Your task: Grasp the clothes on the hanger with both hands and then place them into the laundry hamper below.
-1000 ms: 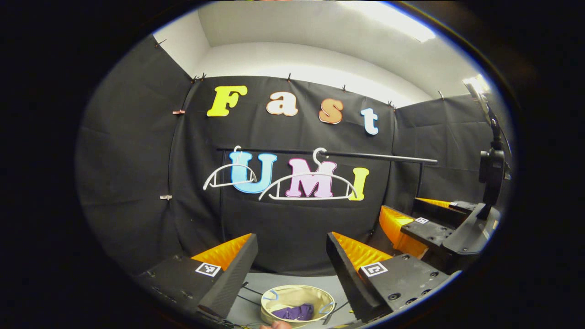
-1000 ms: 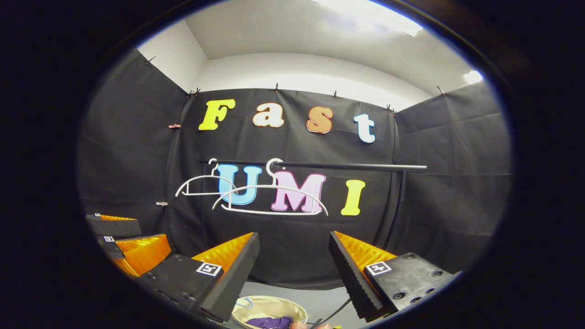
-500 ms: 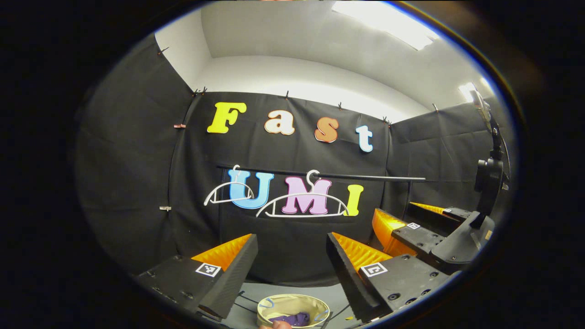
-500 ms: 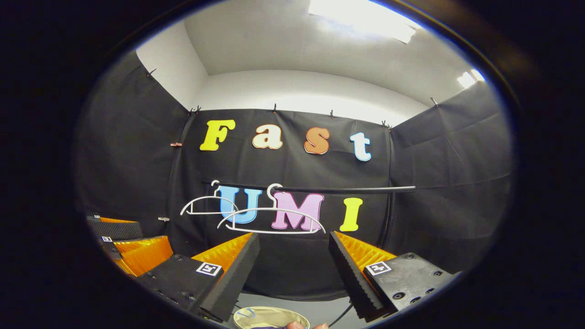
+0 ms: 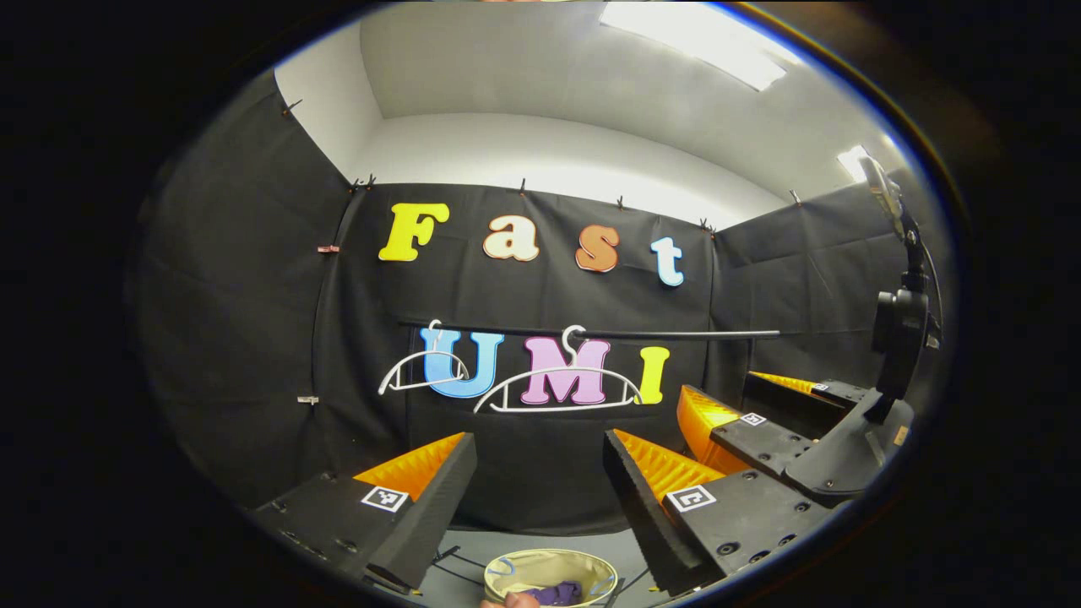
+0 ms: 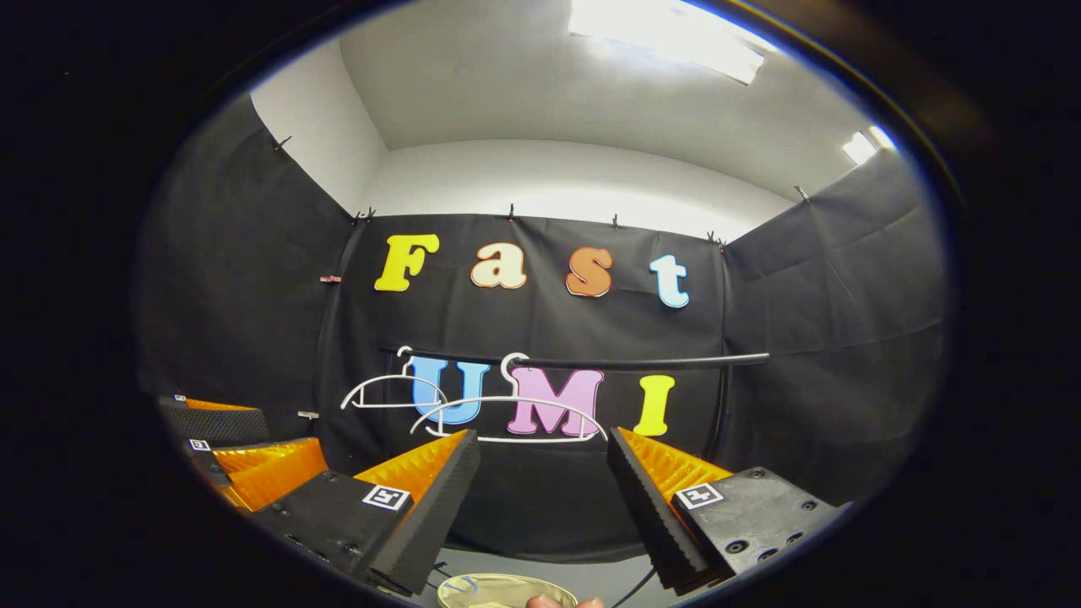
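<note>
Black cloth wall behind, rail (image 5: 591, 333) across mid frame | two white hangers (image 5: 557, 390) hang bare on it | left gripper (image 5: 540, 473) fingers spread apart, holding nothing | right gripper (image 6: 545, 473) fingers spread apart, holding nothing | purple clothes (image 5: 553, 594) lie inside hamper (image 5: 507, 567) at bottom middle.

I see booth wall (image 5: 253, 321): matt black cloth | rail (image 5: 676, 334): smooth dark metal, slight sheen | hangers (image 5: 557, 390): glossy white plastic | hamper (image 5: 545, 567): soft pale fabric; purple cloth (image 5: 557, 594) inside | ceiling (image 6: 540, 101): matt white
</note>
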